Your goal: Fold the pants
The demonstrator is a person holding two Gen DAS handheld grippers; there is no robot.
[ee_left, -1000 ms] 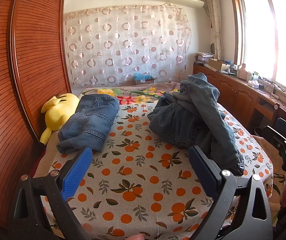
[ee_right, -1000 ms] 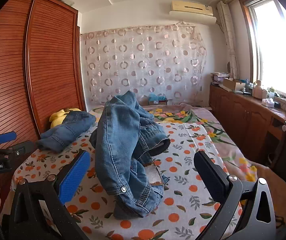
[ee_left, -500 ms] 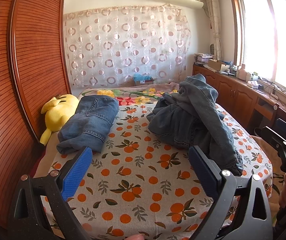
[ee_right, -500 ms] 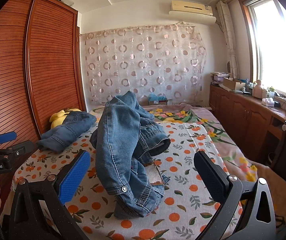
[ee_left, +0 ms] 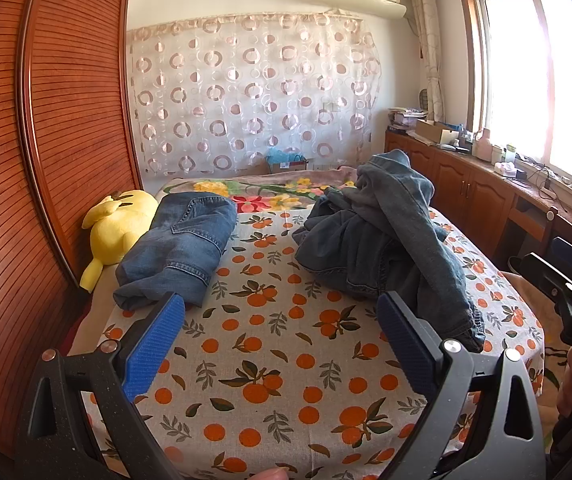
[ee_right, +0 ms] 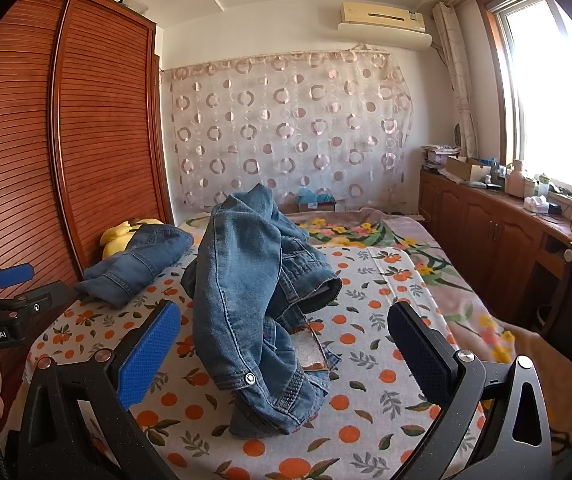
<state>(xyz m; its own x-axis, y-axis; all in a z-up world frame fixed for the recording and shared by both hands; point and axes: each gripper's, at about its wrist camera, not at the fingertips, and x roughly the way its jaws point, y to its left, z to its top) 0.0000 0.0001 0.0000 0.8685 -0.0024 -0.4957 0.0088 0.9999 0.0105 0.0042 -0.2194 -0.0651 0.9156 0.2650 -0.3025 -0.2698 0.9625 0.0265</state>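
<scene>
Jeans (ee_right: 253, 312) lie heaped near the bed's (ee_left: 286, 360) right edge while folded pants (ee_left: 181, 248) rest by its left edge, and your left gripper (ee_left: 281, 340) and right gripper (ee_right: 286, 344) hover spread wide, empty.
</scene>
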